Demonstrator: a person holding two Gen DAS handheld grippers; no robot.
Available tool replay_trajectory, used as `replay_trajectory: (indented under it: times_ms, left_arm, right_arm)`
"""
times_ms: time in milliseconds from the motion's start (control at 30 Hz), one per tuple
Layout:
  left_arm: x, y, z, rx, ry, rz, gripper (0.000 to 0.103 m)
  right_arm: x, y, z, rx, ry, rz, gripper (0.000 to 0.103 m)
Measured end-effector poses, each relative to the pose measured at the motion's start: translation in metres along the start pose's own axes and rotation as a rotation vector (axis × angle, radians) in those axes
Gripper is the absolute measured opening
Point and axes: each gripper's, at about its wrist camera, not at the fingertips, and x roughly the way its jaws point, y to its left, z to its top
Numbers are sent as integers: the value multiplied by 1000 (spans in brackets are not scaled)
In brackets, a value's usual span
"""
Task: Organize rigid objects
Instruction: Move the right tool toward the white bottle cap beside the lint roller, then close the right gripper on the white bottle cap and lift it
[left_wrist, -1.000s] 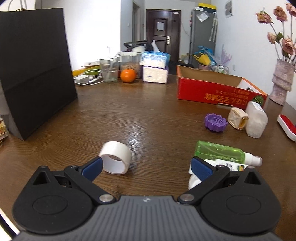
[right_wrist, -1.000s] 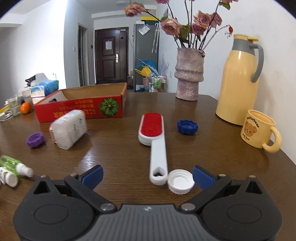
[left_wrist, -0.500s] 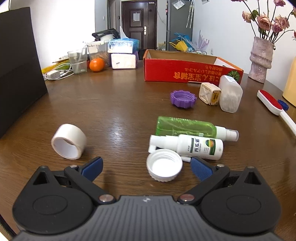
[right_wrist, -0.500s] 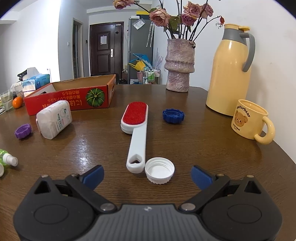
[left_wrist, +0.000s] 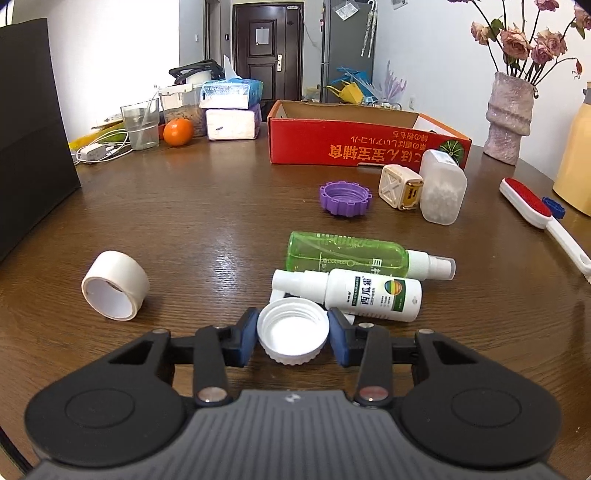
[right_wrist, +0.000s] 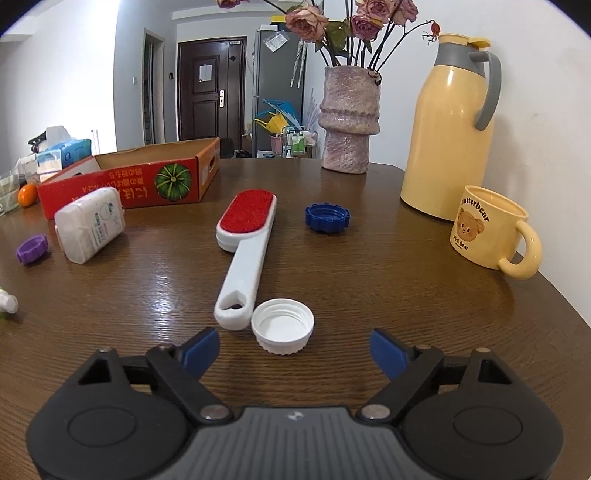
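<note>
In the left wrist view my left gripper (left_wrist: 292, 326) has its jaws closing on a white bottle cap (left_wrist: 293, 338) that lies open side up on the brown table (left_wrist: 207, 206); both blue pads touch its sides. Just beyond lie a white spray bottle (left_wrist: 369, 297) and a green spray bottle (left_wrist: 347, 254). In the right wrist view my right gripper (right_wrist: 295, 345) is closing too, with a second white cap (right_wrist: 282, 325) just ahead between its fingertips, untouched by either pad. That cap rests against the handle end of a red-and-white lint brush (right_wrist: 245, 254).
A red cardboard box (left_wrist: 362, 144) stands at the back. On the table lie a tape roll (left_wrist: 114, 290), a purple cap (left_wrist: 345, 197), a blue cap (right_wrist: 327, 218), a small cream cube (left_wrist: 400, 186) and a frosted white bottle (left_wrist: 443, 192). A mug (right_wrist: 487, 227), a yellow jug (right_wrist: 448, 140) and a vase (right_wrist: 349, 122) stand at the right.
My left gripper swung right from the tape roll to the white cap and closed around it. My right gripper edged toward the other cap, and its fingers came closer together.
</note>
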Motion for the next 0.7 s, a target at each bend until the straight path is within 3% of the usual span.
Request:
replay_trajectory:
  times_ms: [100, 233, 333, 400, 700]
  left_arm:
    - [-3, 1, 2, -6, -9, 7, 41]
    - [-5, 1, 3, -7, -12, 15, 41]
    - [-6, 1, 4, -7, -13, 18, 41]
    - [-6, 1, 4, -9, -15, 17, 41]
    - [-11, 4, 8, -15, -24, 27, 41]
  right_arm:
    - [8, 0, 2, -16, 8, 7, 75]
    - [14, -3, 4, -3, -3, 16, 70]
    - [17, -4, 5, 0, 12, 49, 55]
    - [19, -4, 5, 2, 22, 70, 40]
    - [11, -2, 1, 14, 5, 81, 39]
